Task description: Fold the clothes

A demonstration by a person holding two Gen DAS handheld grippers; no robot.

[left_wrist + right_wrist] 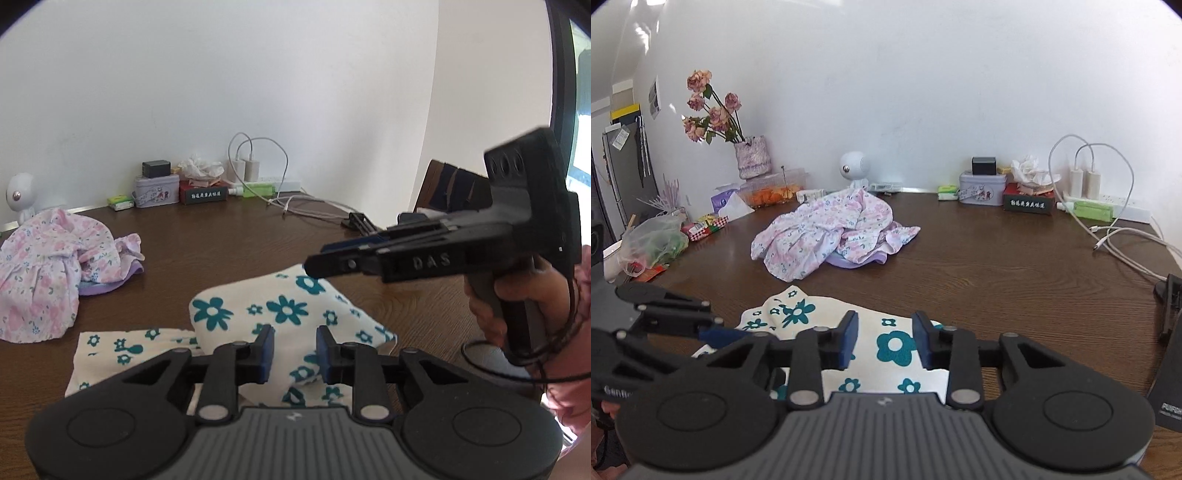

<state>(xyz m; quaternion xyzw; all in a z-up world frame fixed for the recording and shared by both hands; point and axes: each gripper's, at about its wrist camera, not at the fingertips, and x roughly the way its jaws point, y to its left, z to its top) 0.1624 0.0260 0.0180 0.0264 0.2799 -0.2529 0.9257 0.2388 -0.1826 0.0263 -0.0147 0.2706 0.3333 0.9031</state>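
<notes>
A cream cloth with teal flowers (258,306) lies partly folded on the brown table (221,236), near the front edge. My left gripper (295,350) hovers just over its near part, jaws a small way apart with nothing pinched between the blue pads. Seen from the right wrist, the same cloth (897,347) lies under my right gripper (886,339), which is open and empty. From the left wrist, the right gripper (314,264) shows side-on above the cloth's far right corner, held by a hand. A crumpled pink floral garment (827,232) lies further back.
Along the wall stand a tin (982,190), a small dark box (1028,203), chargers with white cables (1108,229), a round white gadget (853,166) and a flower vase (753,157). A plastic bag (653,242) lies far left. A black clamp (1167,306) is on the right edge.
</notes>
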